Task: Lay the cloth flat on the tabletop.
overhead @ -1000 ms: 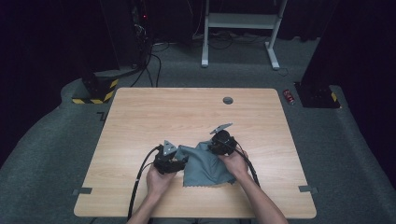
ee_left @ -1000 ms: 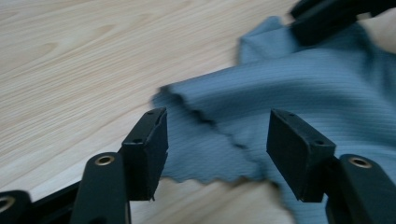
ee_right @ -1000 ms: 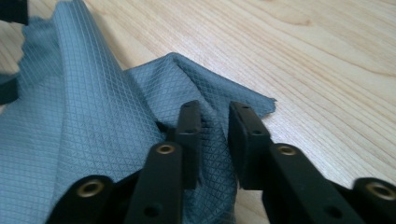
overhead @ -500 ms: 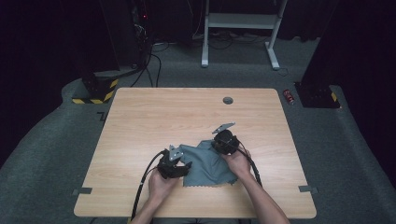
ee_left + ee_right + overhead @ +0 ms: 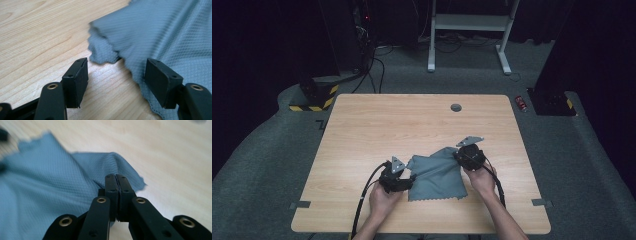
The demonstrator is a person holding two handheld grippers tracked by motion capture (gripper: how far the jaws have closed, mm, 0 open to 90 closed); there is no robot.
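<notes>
Left gripper (image 5: pixel 404 181) low over the table, jaws apart, right gripper (image 5: pixel 460 155) jaws just closed, pressed together, both forearms entering from the bottom edge

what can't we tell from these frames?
- Cloth in the right gripper: right gripper view shows the jaws shut, but they hide how much fabric is pinched.
- Left gripper: jaws open; the far pad hides the cloth edge behind it.
- Small red thing on the floor, high view: too small to identify.
- Person's forearms: cut off by the bottom edge.
</notes>
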